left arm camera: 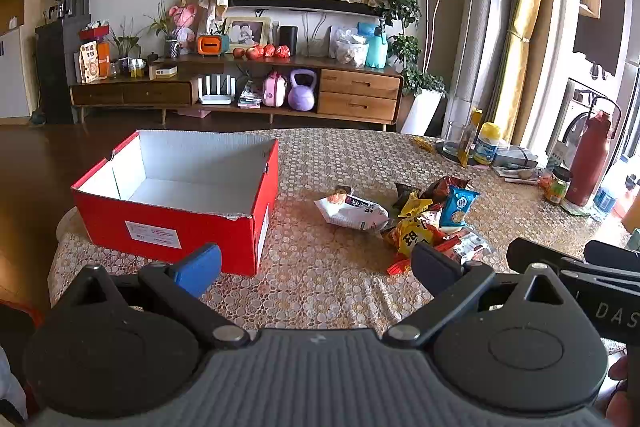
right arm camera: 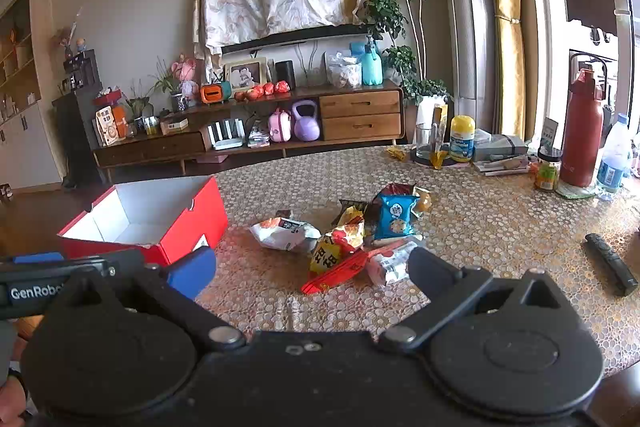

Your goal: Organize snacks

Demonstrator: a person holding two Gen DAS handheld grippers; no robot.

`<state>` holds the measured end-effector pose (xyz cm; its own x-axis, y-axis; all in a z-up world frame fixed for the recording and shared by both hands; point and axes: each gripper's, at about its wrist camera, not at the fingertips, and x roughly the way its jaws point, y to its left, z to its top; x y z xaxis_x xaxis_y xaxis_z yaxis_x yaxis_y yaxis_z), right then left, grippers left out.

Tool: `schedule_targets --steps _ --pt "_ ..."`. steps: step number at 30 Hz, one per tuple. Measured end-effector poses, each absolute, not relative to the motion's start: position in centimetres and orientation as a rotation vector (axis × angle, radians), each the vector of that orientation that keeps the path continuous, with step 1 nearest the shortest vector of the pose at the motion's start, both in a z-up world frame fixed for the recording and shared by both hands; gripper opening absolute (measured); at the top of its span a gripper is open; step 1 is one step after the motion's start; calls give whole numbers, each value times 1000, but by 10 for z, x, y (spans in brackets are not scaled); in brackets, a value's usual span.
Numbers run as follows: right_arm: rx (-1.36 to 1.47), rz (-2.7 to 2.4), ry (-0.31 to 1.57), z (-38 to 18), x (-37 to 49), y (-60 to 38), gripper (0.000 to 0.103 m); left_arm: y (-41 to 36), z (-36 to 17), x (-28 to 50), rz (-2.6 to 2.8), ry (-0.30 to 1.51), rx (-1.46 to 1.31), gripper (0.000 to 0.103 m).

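With both the left gripper [left arm camera: 316,269] and right gripper [right arm camera: 310,277] wide and empty, pinch one snack from the pile [right arm camera: 352,239] at twelve o'clock, then carry it toward ten o'clock into the red box [right arm camera: 188,223].

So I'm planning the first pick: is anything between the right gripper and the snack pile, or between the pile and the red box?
Nothing visible. The right gripper is open, with bare tablecloth before the snack pile. Only bare tablecloth lies between the pile and the open, empty red box too.
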<state>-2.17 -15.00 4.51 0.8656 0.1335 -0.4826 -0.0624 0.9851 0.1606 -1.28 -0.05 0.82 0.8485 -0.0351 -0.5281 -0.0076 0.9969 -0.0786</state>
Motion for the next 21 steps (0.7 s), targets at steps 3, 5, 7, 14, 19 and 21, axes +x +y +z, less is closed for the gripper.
schedule_targets --steps 3,5,7,14,19,21 --pt "141 102 510 46 -23 -150 102 -1 9 -13 -14 554 -78 102" --pt "140 101 508 46 -23 -150 102 -2 9 -13 -14 554 -78 102" --pt "143 102 509 46 -23 -150 102 -2 9 -13 -14 554 -78 102" --pt "143 101 509 45 -24 -151 102 -1 9 -13 -15 554 -78 102" --pt "146 97 507 45 -24 -152 102 -2 9 -13 -14 553 -79 102" --pt "147 95 507 44 -24 -152 102 -1 9 -13 -16 553 -80 102"
